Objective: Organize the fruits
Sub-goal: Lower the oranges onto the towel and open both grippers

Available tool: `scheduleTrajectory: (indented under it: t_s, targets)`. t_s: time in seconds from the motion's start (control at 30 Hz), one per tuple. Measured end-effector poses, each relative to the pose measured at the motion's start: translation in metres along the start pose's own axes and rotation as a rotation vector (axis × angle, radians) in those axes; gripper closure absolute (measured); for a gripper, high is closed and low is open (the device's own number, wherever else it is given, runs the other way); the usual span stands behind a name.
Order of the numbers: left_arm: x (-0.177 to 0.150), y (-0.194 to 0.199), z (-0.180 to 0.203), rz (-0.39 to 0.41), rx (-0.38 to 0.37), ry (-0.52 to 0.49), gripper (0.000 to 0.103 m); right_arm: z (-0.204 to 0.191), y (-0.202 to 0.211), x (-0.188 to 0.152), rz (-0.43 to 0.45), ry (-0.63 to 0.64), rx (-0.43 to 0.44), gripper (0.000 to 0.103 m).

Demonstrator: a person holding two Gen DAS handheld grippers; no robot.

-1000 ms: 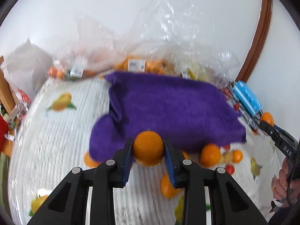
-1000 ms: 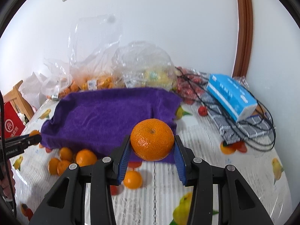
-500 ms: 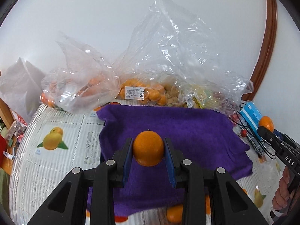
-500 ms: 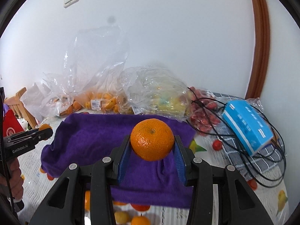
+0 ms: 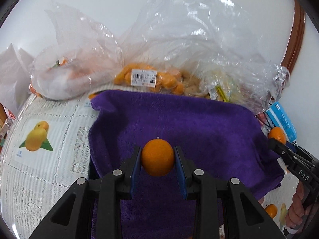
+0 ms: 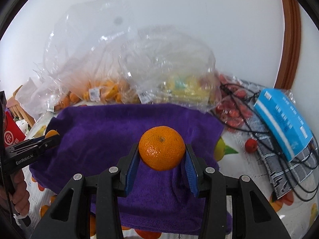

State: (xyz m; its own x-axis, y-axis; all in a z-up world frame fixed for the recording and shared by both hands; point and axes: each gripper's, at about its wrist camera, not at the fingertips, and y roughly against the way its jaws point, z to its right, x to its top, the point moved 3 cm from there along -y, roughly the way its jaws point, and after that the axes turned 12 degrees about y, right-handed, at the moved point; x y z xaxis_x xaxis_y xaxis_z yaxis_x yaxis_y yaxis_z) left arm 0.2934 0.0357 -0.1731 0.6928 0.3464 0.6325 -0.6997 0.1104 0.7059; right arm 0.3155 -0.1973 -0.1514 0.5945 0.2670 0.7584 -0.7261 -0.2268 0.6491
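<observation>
My left gripper (image 5: pixel 158 160) is shut on a small smooth orange (image 5: pixel 157 157) and holds it above the purple towel (image 5: pixel 191 127). My right gripper (image 6: pixel 161 156) is shut on a larger dimpled mandarin (image 6: pixel 161 147) above the same towel (image 6: pixel 111 139). The right gripper with its fruit (image 5: pixel 277 135) shows at the right edge of the left wrist view. The left gripper (image 6: pixel 37 142) shows at the left edge of the right wrist view. Loose oranges (image 6: pixel 44 210) lie on the table in front of the towel, partly hidden.
Clear plastic bags of oranges (image 5: pixel 151 77) and yellow fruit (image 6: pixel 185 87) stand behind the towel by the wall. A bag of red fruit (image 6: pixel 233 109), a blue box (image 6: pixel 283 125) on a grey cloth and black cables lie at right. A red box (image 6: pixel 11 137) sits far left.
Both grippers have moved forward over the purple towel with their fruit held. The towel and bags now look closer and the loose oranges have dropped out of the left wrist view.
</observation>
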Motion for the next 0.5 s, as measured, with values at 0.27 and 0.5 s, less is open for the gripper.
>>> scheduleTrajectory:
  t_s: [0.27,0.5]
  targets:
    - [-0.008,-0.009,0.002,-0.044,0.005,-0.01,0.072,-0.001,-0.015,-0.007,-0.05,0.013,0.008,0.06]
    - [-0.01,-0.013,0.003,-0.06,0.01,-0.012,0.072,-0.004,-0.022,-0.01,-0.077,0.016,0.019,0.06]
